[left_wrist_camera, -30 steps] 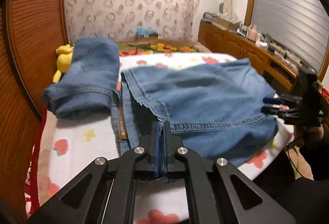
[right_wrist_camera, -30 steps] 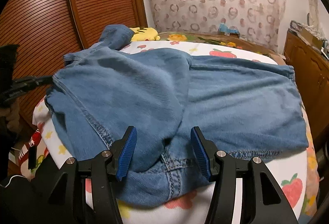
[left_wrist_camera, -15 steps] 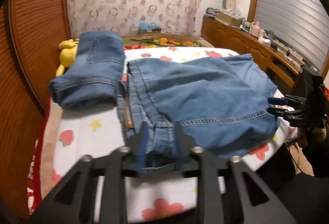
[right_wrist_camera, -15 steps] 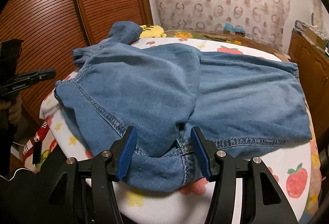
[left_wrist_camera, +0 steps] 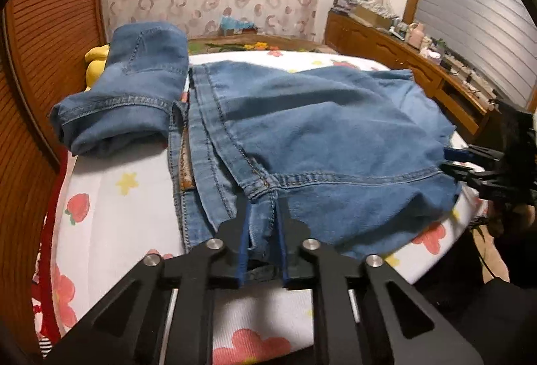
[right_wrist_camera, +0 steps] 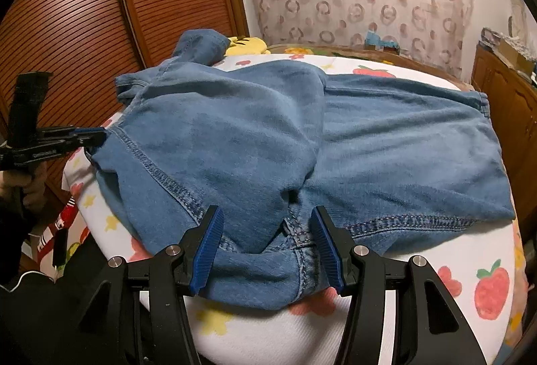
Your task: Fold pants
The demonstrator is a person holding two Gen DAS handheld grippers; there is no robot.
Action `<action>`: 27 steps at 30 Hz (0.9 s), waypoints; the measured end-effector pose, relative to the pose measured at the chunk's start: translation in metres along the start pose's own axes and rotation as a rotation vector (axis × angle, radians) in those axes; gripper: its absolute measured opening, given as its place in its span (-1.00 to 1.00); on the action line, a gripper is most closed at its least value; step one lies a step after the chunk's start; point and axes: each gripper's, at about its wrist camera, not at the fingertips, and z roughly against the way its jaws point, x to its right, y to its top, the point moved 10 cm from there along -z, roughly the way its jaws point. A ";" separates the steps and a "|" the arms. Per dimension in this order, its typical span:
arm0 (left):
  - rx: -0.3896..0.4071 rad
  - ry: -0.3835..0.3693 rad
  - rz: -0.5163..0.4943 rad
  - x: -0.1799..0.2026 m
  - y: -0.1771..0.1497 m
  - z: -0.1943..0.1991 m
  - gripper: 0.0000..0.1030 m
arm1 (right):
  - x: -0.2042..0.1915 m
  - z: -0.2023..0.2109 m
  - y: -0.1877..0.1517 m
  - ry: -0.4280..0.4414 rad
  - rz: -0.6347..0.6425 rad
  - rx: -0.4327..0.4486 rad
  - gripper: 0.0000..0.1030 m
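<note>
left gripper (left_wrist_camera: pixel 262 214): just closing, hem of jeans (left_wrist_camera: pixel 319 130) pinched, lower centre | right gripper (right_wrist_camera: pixel 266 239): held wide, denim between unpressed pads | jeans: partly folded, rumpled

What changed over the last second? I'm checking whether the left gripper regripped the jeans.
The left gripper let go of the jeans, dropped to the near hem corner, and its jaws have just been closing on that fold. The right gripper kept its jaws apart around the opposite corner. The folded jeans and yellow toy stayed put.
</note>
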 end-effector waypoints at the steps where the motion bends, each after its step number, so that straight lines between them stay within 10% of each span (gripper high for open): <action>1: -0.001 -0.007 -0.011 0.003 0.000 0.003 -0.78 | 0.001 -0.001 0.000 0.002 -0.002 0.000 0.10; 18: 0.037 0.033 -0.005 -0.005 -0.007 0.029 -0.87 | -0.004 0.010 0.003 0.005 0.004 0.027 0.10; 27: 0.066 0.050 -0.039 0.003 0.008 0.032 -0.33 | -0.007 0.018 0.003 -0.003 0.027 0.034 0.10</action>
